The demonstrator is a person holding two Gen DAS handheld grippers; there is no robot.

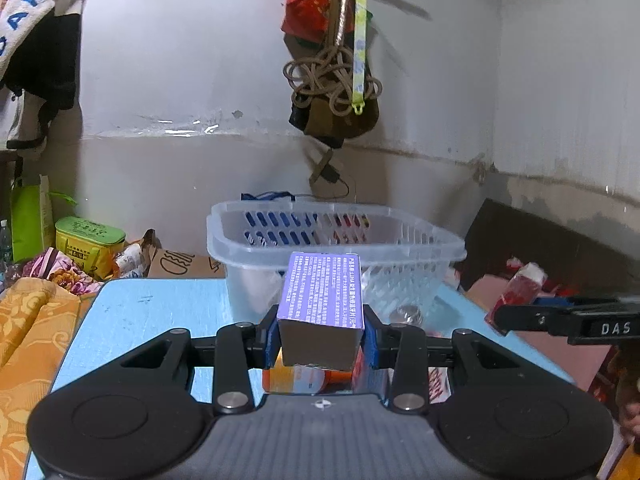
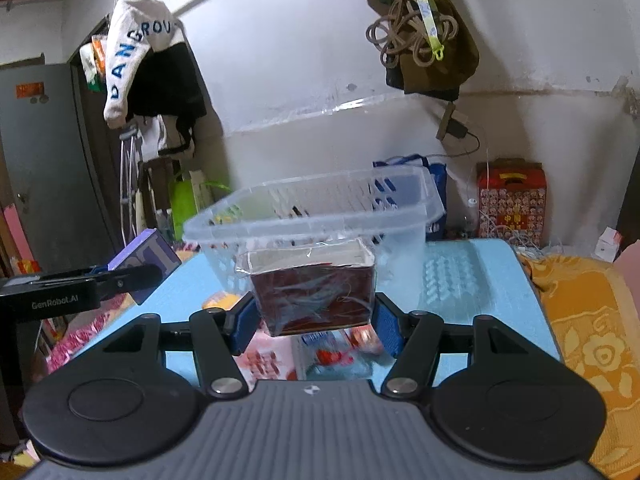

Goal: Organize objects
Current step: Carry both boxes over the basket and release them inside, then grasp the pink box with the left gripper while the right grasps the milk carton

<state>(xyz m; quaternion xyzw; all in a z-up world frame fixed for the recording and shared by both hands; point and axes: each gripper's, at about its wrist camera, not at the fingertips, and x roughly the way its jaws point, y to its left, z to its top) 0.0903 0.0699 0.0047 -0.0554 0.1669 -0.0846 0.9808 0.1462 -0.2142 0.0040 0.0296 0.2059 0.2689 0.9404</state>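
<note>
Left wrist view: a purple box [image 1: 323, 294] is clamped between the pads of the left tool [image 1: 322, 340], held up just short of the clear basket [image 1: 420, 248] on the blue worktop [image 1: 152, 304]. The basket looks mostly unfilled, so not much is sorted yet.

Right wrist view: a dark red box in plastic wrap [image 2: 314, 290] is gripped by the right tool [image 2: 314, 326], also near the basket. Some packets [image 2: 320, 354] are left on the worktop below, so plenty's probably still to be done.

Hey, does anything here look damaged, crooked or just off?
Yes. The purple box clamped in the left tool has a dented, uneven near end. The red box in the right tool wears loose, wrinkled plastic wrap. The clear basket itself looks intact.
</note>
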